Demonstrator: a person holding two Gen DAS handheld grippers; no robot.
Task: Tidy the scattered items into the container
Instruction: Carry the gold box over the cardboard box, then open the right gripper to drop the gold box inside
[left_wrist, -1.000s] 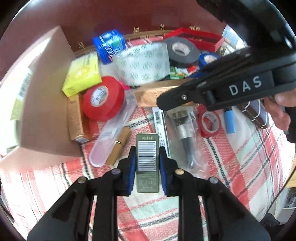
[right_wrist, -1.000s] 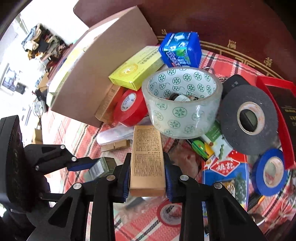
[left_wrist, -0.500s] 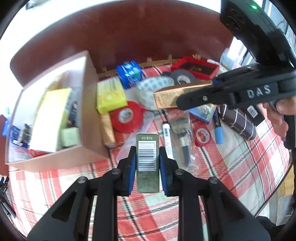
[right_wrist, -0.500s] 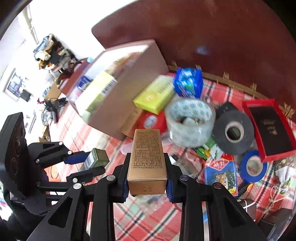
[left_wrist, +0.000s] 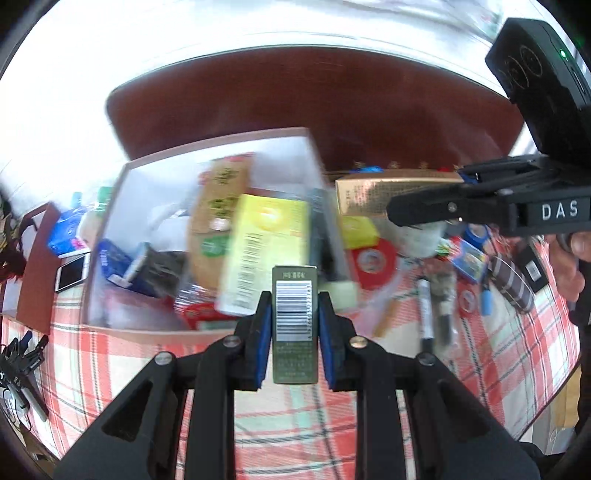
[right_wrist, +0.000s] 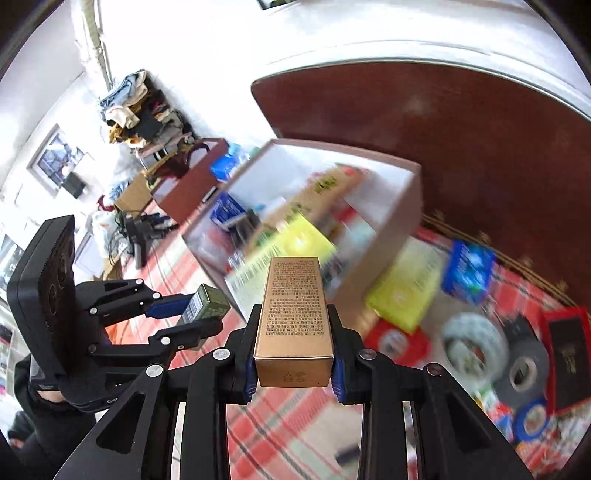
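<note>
My left gripper (left_wrist: 294, 314) is shut on a small olive-green box with a barcode (left_wrist: 294, 321), held above the near wall of the open cardboard box (left_wrist: 140, 336). It also shows in the right wrist view (right_wrist: 207, 301). My right gripper (right_wrist: 294, 334) is shut on a gold carton (right_wrist: 293, 317), held in the air to the right of the cardboard box (right_wrist: 402, 206); the carton shows in the left wrist view (left_wrist: 395, 192). The box holds a yellow carton (left_wrist: 266, 251) and several other packs.
On the checked cloth (left_wrist: 517, 350) right of the box lie a red tape roll (left_wrist: 373, 262), clear patterned tape (right_wrist: 472, 343), black tape (right_wrist: 522, 369), blue tape (right_wrist: 532, 421), a yellow box (right_wrist: 406, 291), a blue pack (right_wrist: 467, 271), a red tray (right_wrist: 565, 354), markers (left_wrist: 426, 314). A phone (left_wrist: 72, 271) lies left.
Both grippers have risen and swung left with their boxes. The cardboard box's open inside now fills the middle of both views, and the scattered items have slid to the right.
</note>
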